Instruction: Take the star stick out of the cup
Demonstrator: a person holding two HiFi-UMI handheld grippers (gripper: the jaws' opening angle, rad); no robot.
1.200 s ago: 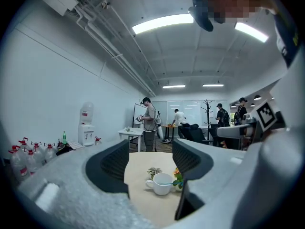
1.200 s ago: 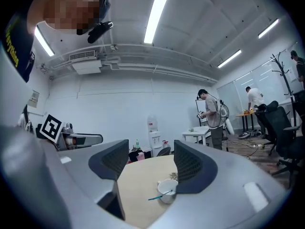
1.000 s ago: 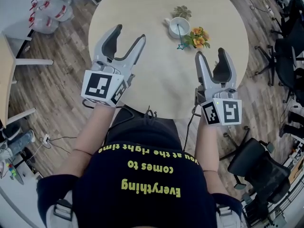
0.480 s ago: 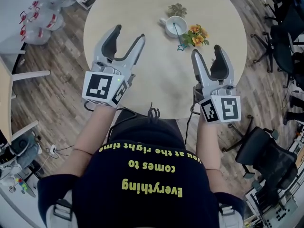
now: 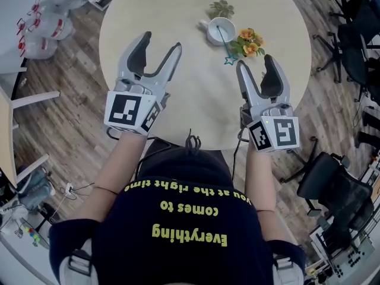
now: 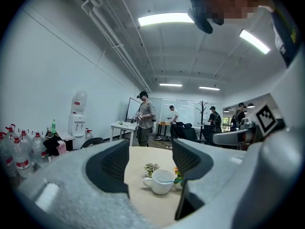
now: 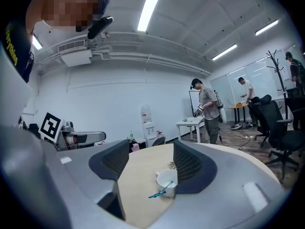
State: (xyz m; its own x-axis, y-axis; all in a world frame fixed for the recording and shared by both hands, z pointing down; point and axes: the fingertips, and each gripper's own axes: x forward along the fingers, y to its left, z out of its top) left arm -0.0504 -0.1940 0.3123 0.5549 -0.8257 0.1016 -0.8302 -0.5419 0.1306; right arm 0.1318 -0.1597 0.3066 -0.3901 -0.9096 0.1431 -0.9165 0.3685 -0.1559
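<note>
Forearms (image 5: 122, 159) stretch forward toward the white cup (image 5: 221, 31): left gripper (image 5: 161, 41) spread wide, empty; right gripper (image 5: 254, 62) spread, empty, tips just short of the cup's star stick (image 5: 224, 46).

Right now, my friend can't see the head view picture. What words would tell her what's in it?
A white cup holding a thin teal star stick stands on a round pale table, beside orange flowers. Nearer the person, the open left claw and open right claw point toward it, holding nothing.
</note>
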